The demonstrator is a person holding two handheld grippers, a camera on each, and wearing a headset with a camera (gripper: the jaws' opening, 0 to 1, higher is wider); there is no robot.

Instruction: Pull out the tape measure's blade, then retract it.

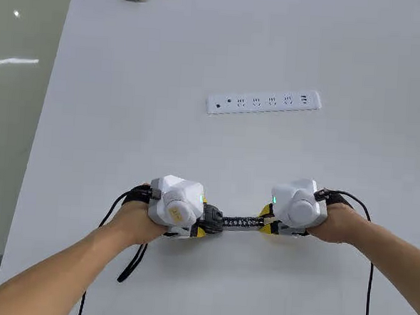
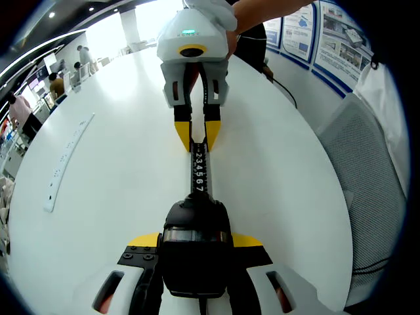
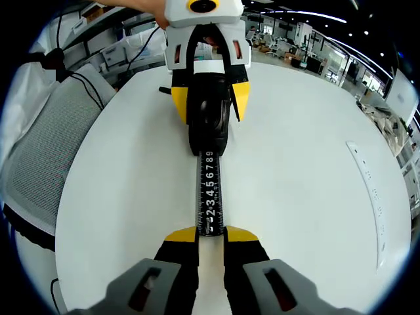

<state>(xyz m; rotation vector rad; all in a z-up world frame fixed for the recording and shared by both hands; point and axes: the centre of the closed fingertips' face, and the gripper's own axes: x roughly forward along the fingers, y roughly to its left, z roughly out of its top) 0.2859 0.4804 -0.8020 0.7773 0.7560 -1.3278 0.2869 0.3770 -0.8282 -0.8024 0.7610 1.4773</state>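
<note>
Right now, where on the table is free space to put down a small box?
Wide bare table lies between the power strip and the two claws, and beside the strip toward the floor edge. It is crowded near the person, where the left claw grips the tape measure and the right claw its blade.

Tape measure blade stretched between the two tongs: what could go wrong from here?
The right tongs pinch the blade only at its tip; if it slips, it could snap back toward the case. The left tongs hold the case by its sides, so a harder pull might twist it loose.
</note>
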